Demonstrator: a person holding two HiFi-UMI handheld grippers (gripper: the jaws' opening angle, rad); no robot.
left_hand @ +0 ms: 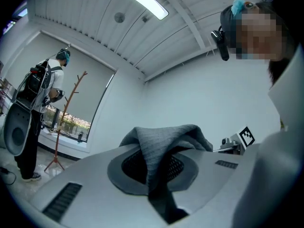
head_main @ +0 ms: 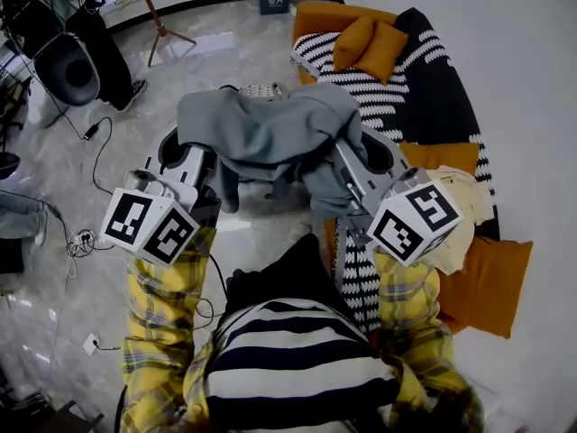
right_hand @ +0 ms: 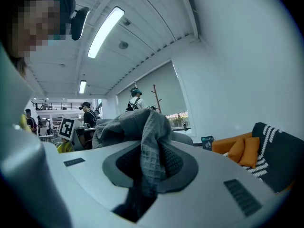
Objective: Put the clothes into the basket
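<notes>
Figure: grey garment [head_main: 270,132] slung between my two tongs

I have the left gripper [left_hand: 153,170] clenched on one bunched fold and the right gripper [right_hand: 142,167] clenched on another. The cloth drapes over both sets of jaws above the pale floor [head_main: 225,57]. An orange sofa [head_main: 317,16] lies beyond the right tongs. The only print is the black-and-white squares on each marker cube [head_main: 149,226]

Floor: glossy pale marble floor [head_main: 261,57], cables [head_main: 81,242] at left.
Seating: orange sofa [head_main: 315,16] upper right, striped black-and-white throw [head_main: 388,88], orange cushions [head_main: 370,45].
Ceiling: ribbed white, strip light [left_hand: 142,1].
Window: large window [left_hand: 80,94], wooden coat stand [left_hand: 61,127] before it.
</notes>
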